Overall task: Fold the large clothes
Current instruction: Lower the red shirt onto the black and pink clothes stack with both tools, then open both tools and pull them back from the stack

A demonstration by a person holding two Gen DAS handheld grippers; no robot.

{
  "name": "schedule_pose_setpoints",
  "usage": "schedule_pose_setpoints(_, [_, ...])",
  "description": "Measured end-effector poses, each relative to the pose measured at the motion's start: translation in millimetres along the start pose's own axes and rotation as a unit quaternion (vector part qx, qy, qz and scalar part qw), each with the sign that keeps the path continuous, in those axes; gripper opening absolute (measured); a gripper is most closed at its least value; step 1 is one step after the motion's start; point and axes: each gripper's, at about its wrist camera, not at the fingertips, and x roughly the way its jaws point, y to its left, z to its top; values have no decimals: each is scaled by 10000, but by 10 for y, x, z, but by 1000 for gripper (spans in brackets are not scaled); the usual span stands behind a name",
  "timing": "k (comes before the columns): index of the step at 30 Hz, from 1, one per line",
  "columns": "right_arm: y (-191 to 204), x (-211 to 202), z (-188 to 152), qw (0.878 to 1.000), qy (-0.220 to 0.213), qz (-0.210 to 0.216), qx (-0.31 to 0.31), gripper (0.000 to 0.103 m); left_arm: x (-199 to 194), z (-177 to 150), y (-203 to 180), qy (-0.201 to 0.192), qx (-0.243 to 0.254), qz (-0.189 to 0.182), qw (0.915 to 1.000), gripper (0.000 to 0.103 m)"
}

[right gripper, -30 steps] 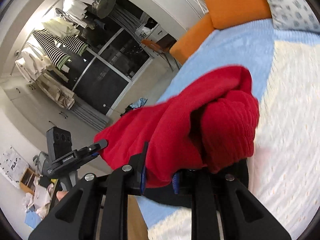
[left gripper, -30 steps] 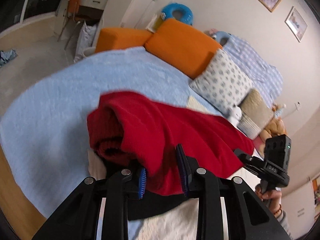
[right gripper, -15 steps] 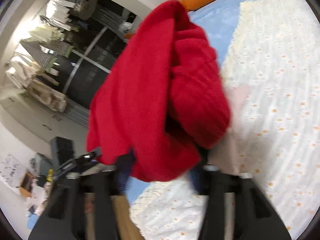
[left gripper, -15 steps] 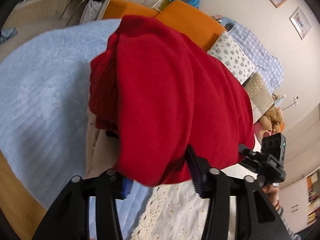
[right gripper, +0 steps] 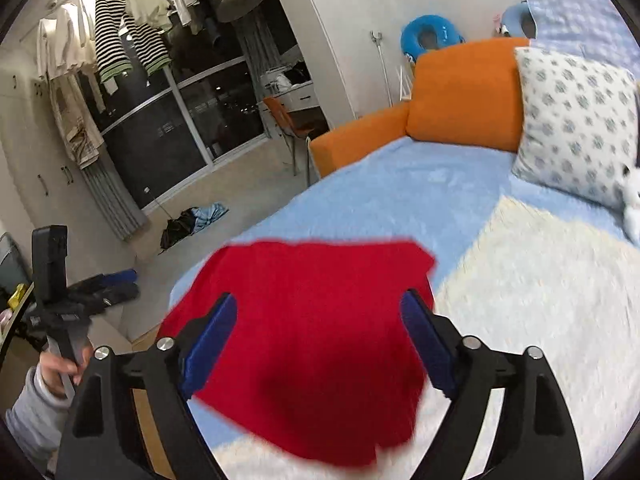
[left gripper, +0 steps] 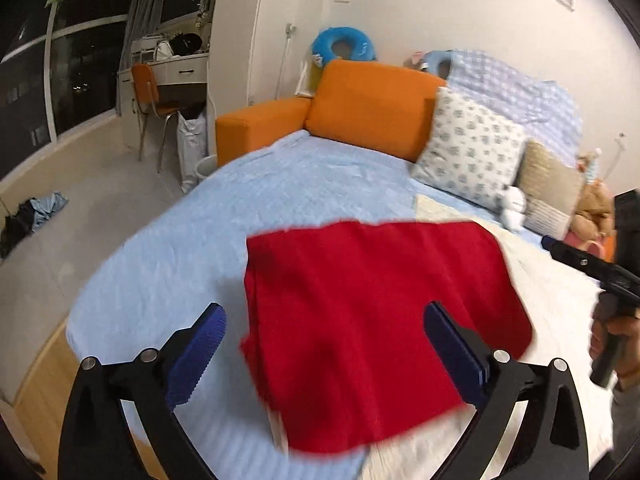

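Observation:
A red knit garment (left gripper: 376,320) lies folded into a flat rectangle on the bed, over the seam between the light blue blanket (left gripper: 224,216) and the cream blanket (left gripper: 560,320). It also shows in the right wrist view (right gripper: 312,340). My left gripper (left gripper: 324,344) is open and empty, held just above the garment's near edge. My right gripper (right gripper: 320,344) is open and empty too, above the garment. The right gripper also shows at the right edge of the left wrist view (left gripper: 592,268), and the left gripper at the left edge of the right wrist view (right gripper: 80,300).
Orange cushions (left gripper: 360,108), a patterned pillow (left gripper: 472,148), a beige pillow (left gripper: 548,188) and soft toys (left gripper: 592,204) line the bed's far side. A chair and desk (left gripper: 160,88) stand by the window. Clothes lie on the floor (right gripper: 196,220). Laundry hangs overhead (right gripper: 128,28).
Both grippers held the bunched red garment up a second ago. They have let it go; it now lies flat and folded on the bed, and both jaws stand wide open.

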Motion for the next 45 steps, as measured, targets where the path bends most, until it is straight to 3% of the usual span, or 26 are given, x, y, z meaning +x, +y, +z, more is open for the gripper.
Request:
schedule_pose_setpoints(2, [30, 291, 128, 10000, -1, -93, -35, 58, 317, 165, 0, 26, -92, 122, 9999, 100])
schedule_pose_setpoints(5, [27, 661, 131, 9984, 146, -514, -179, 46, 735, 316, 22, 157, -186, 157, 9996, 100])
schedule_pose_setpoints(7, [-114, 925, 37, 9966, 320, -752, -73, 44, 996, 296, 89, 220, -213, 173, 9994, 100])
schedule_pose_setpoints(8, [-196, 1012, -18, 9962, 366, -795, 2, 37, 1136, 277, 137, 289, -269, 95, 9992, 100])
schedule_pose_setpoints(12, [-483, 1305, -354, 9957, 503, -768, 119, 35, 1503, 55, 401, 437, -686, -361, 9960, 101])
schedule_pose_setpoints(15, [-608, 1403, -592, 9970, 169, -755, 95, 35, 1667, -97, 493, 346, -955, -628, 9928, 101])
schedule_pose_setpoints(19, [-618, 1370, -624, 9957, -15, -917, 104, 45, 1666, -58, 315, 259, -547, -191, 9980, 101])
schedule_pose_setpoints(23, [-458, 1030, -500, 9952, 9, -978, -69, 82, 1246, -99, 27, -118, 171, 613, 9979, 101])
schedule_pose_setpoints(25, [-303, 778, -509, 9953, -79, -941, -236, 89, 968, -178, -149, -336, 406, 751, 9958, 101])
schedule_pose_setpoints(26, [-196, 628, -541, 9950, -138, -924, -350, 99, 764, -261, -261, -498, 438, 731, 9951, 101])
schedule_pose_setpoints(33, [471, -332, -1315, 9881, -530, -1000, -1042, 98, -191, -945, -754, -1536, 271, 672, 9855, 101])
schedule_pose_setpoints(38, [676, -565, -1815, 9858, -829, -939, -1120, 98, -465, -1566, -1076, -1922, 488, 1192, 9729, 101])
schedule_pose_setpoints(45, [788, -510, -2331, 9841, -761, -1213, -1047, 98, -346, -2101, -1102, -1398, 152, 1091, 9840, 101])
